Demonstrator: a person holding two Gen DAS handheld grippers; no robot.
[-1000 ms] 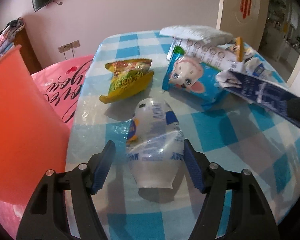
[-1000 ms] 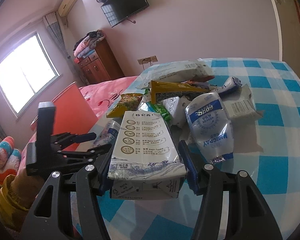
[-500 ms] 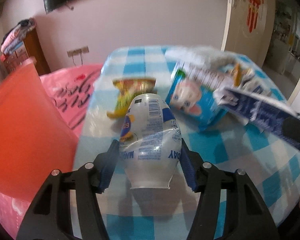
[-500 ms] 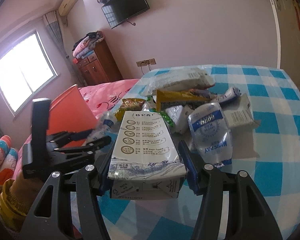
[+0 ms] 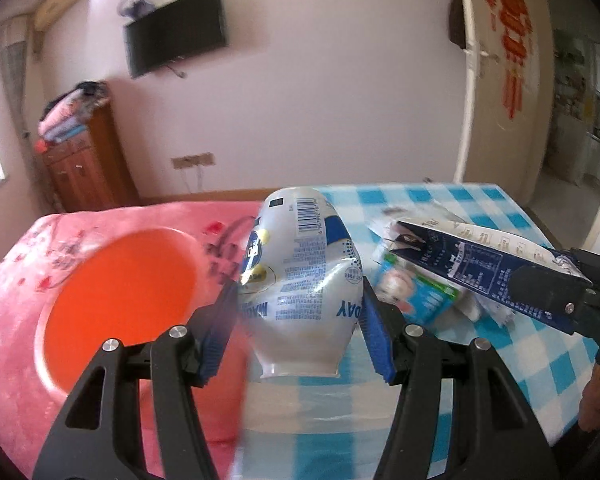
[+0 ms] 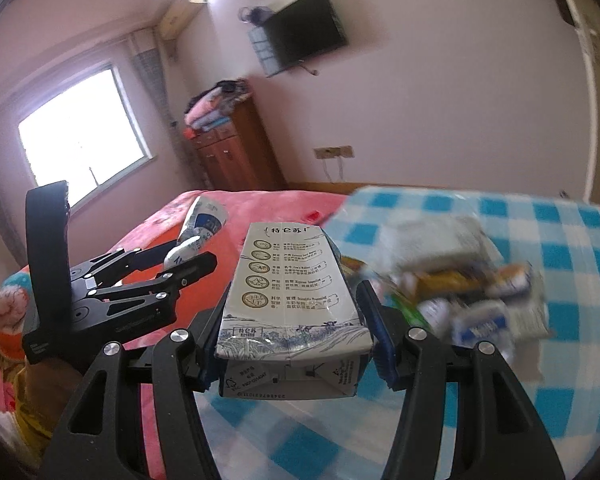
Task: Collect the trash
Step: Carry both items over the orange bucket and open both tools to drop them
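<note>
Crumpled pouch (image 5: 300,280), lifted off table, now nears orange bin (image 5: 120,300).

"特仑苏" on the milk carton (image 6: 292,280); upside-down "DAY" on the crushed bottle (image 5: 304,280).

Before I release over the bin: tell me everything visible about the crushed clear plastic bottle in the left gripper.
The crushed clear plastic bottle has a white-and-blue printed label with a barcode. It is dented mid-body and stands roughly upright, its open cut end toward the camera. The left gripper clamps it between blue pads, lifted off the table, beside the orange bin.
</note>
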